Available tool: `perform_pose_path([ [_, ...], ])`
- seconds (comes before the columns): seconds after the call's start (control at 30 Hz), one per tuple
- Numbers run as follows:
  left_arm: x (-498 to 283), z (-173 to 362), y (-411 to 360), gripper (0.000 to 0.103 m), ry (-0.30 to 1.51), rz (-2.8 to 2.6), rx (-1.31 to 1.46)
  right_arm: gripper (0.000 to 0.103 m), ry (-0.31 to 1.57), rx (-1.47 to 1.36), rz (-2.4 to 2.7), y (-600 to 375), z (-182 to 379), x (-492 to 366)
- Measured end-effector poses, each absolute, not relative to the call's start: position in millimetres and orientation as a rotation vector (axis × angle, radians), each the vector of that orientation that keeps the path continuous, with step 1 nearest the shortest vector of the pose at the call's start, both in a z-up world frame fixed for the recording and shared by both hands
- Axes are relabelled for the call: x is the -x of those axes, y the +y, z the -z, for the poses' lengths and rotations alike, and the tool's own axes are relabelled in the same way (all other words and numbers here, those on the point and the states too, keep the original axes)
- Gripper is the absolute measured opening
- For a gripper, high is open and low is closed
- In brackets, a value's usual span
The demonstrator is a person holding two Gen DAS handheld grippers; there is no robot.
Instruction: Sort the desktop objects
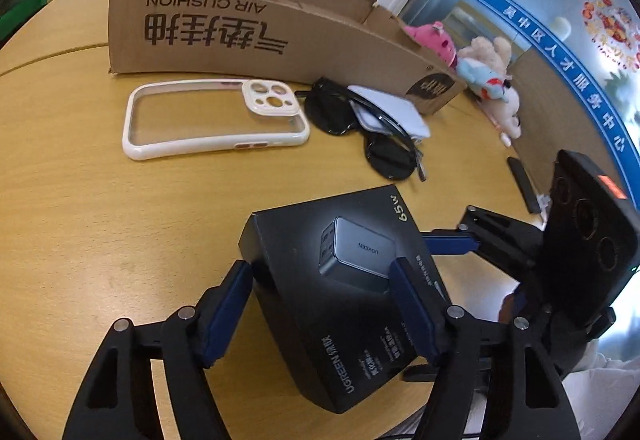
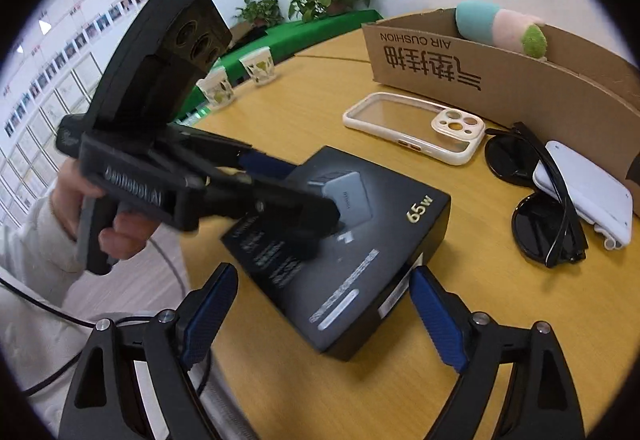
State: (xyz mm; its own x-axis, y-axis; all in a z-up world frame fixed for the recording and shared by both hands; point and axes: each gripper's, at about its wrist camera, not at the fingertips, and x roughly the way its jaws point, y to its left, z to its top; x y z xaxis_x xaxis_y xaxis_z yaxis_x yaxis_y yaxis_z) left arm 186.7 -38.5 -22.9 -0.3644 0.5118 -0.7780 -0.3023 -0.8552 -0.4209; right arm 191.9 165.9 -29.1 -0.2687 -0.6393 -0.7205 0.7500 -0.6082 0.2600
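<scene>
Charger box [image 1: 344, 280] on round wooden table [image 1: 80, 200] beside cardboard box [image 1: 256, 36]

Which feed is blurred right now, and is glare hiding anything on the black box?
Right wrist view: left claw smeared by motion blur, table items sharp. Left wrist view: crisp, soft sheen on the black box, print still readable; window at right washed out. Both views bend the table edge.

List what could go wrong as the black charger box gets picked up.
1. The left tool straddles only a corner of the black charger box, with one finger over its top face; it may twist or slip out.
2. The box overhangs the table edge, so a slip could drop it.
3. The right tool is open close by; the two tools could collide.
</scene>
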Motion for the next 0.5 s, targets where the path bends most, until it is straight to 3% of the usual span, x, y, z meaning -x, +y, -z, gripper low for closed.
perform_pose_path([
  [0.1, -180.2, 24.3, -31.7, 0.063, -0.299, -2.219, 1.375, 0.091, 0.179, -1.038, 1.974, 169.4, 32.1, -188.1],
  [0.5, -152.9, 22.5, 35.8, 0.058, -0.258, -2.2, 1.338, 0.094, 0.132, -1.055, 2.142, 227.4, 37.5, -181.3],
])
